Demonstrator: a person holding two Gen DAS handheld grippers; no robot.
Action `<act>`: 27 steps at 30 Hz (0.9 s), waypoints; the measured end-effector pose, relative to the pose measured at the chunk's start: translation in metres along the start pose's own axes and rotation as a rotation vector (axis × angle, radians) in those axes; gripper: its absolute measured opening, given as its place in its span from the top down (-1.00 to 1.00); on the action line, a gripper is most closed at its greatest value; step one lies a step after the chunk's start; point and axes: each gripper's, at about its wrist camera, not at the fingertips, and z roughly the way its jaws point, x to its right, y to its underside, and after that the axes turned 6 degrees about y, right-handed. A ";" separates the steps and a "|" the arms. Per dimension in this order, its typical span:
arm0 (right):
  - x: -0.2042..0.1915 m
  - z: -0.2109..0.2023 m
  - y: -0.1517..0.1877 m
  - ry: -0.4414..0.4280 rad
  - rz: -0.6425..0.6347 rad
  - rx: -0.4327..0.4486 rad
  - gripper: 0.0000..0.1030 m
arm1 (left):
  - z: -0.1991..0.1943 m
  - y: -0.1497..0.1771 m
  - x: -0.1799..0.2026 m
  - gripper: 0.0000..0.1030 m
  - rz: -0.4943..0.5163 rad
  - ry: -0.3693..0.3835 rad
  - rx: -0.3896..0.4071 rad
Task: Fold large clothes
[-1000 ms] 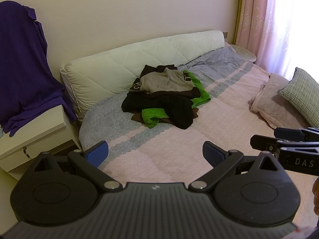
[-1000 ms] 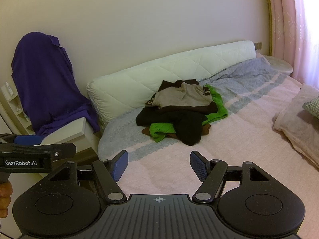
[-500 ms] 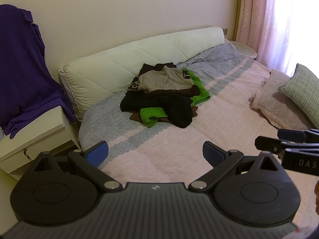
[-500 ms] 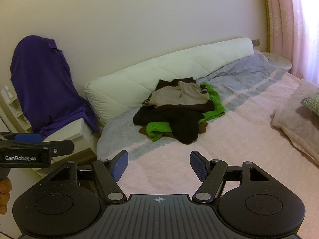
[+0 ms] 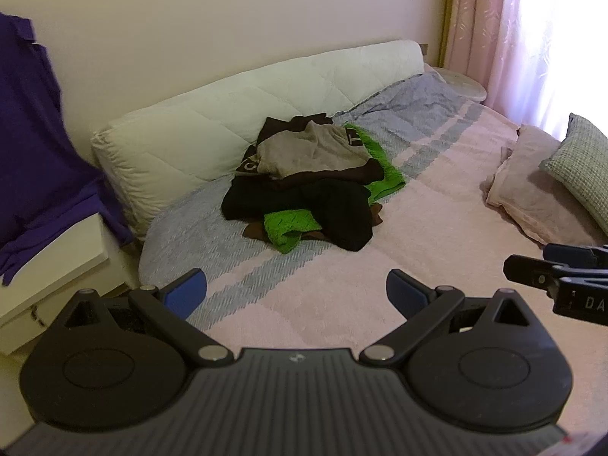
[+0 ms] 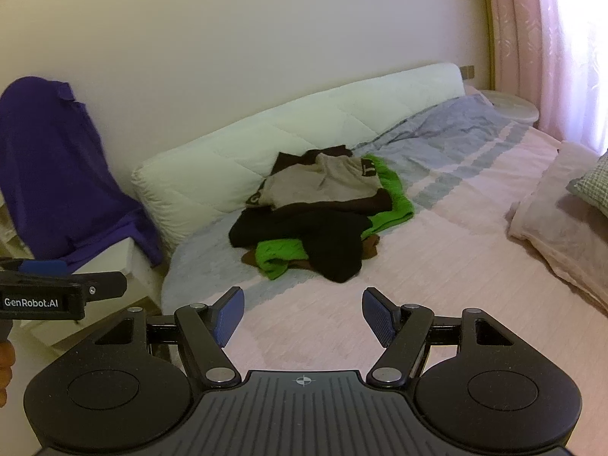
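Note:
A heap of clothes (image 5: 315, 182) (image 6: 323, 212) lies on the bed near the white quilted headboard: a grey-beige piece on top, black and brown ones under it, bright green fabric poking out below and at the right. My left gripper (image 5: 296, 296) hangs open over the pink bedspread, well short of the heap, nothing between its blue pads. My right gripper (image 6: 302, 313) is open too, empty, at about the same distance. Each gripper shows at the edge of the other's view.
A purple shirt (image 6: 57, 174) drapes over something beside a white bedside cabinet (image 5: 49, 266) at the left. Pillows (image 5: 570, 182) lie at the bed's right side. Pink curtains (image 5: 532, 38) and a small round table (image 6: 509, 104) stand at the far right.
Both grippers have drifted slightly closer to the bed and the heap; the view has shifted a little to the right. Both stayed open and empty.

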 end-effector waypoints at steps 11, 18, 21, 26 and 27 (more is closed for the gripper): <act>-0.037 0.105 -0.050 0.081 0.095 -0.048 -0.28 | 0.113 -0.068 -0.081 -0.93 0.063 0.103 -0.078; -0.057 0.193 -0.086 0.090 0.169 -0.081 -0.28 | 0.196 -0.115 -0.134 -0.93 0.099 0.129 -0.117; -0.061 0.238 -0.095 0.104 0.183 -0.102 -0.28 | 0.239 -0.130 -0.155 -0.93 0.096 0.132 -0.135; -0.066 0.321 -0.104 0.111 0.182 -0.138 -0.28 | 0.317 -0.150 -0.183 -0.89 0.082 0.140 -0.171; -0.066 0.339 -0.106 0.108 0.179 -0.138 -0.28 | 0.332 -0.153 -0.187 -0.89 0.078 0.139 -0.177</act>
